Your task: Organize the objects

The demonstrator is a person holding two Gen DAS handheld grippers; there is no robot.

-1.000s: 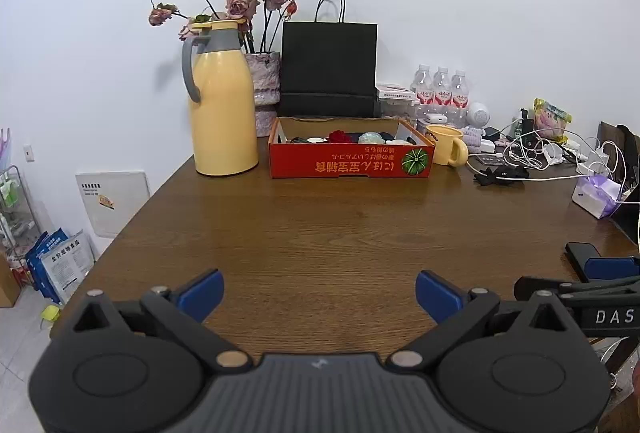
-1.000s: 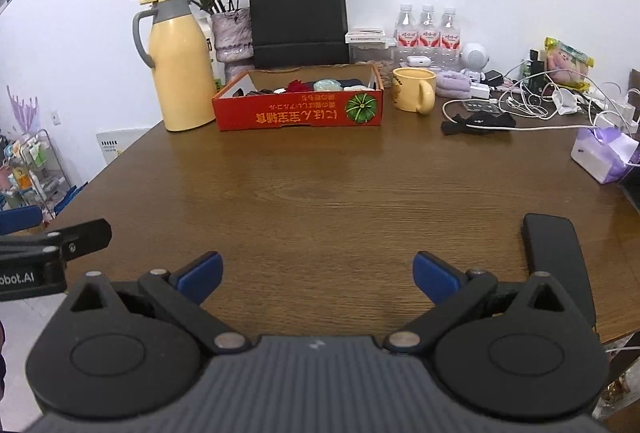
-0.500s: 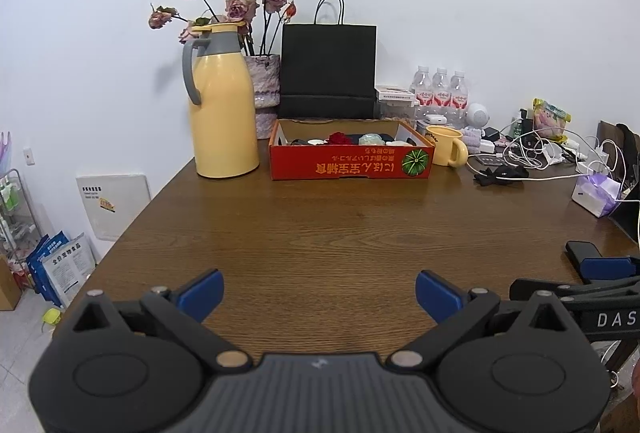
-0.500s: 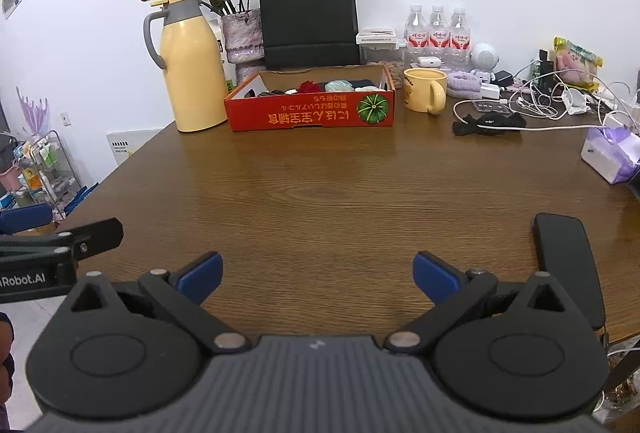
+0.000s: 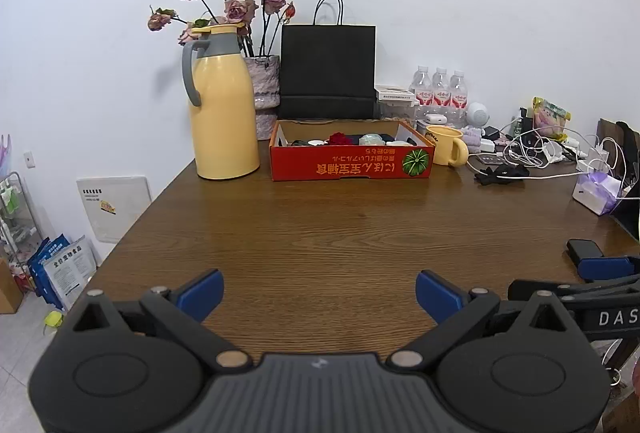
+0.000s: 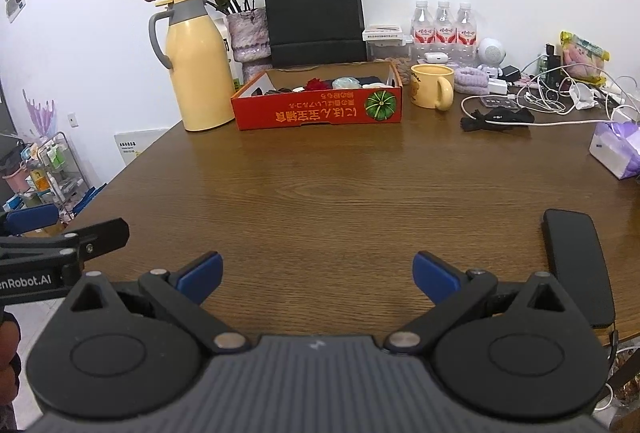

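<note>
A red cardboard box (image 5: 352, 163) (image 6: 318, 111) holding several small items stands at the back of the wooden table (image 5: 340, 225). Both grippers hover over the table's near edge, far from the box. My left gripper (image 5: 319, 292) is open and holds nothing. My right gripper (image 6: 317, 275) is also open with nothing between its fingers. A black phone (image 6: 576, 265) lies flat just right of the right gripper. A yellow mug (image 6: 434, 86) (image 5: 447, 145) sits to the right of the box.
A yellow thermos jug (image 5: 222, 105), a vase of dried roses (image 5: 266, 93) and a black paper bag (image 5: 328, 67) line the back wall. Water bottles (image 6: 444, 27), tangled cables (image 6: 548, 97), a black cloth (image 6: 496, 118) and a tissue pack (image 6: 618, 149) crowd the right side.
The right wrist view has risen and tilted slightly, so the box and jug sit lower in it. The left view has barely shifted. Both grippers stay open.
</note>
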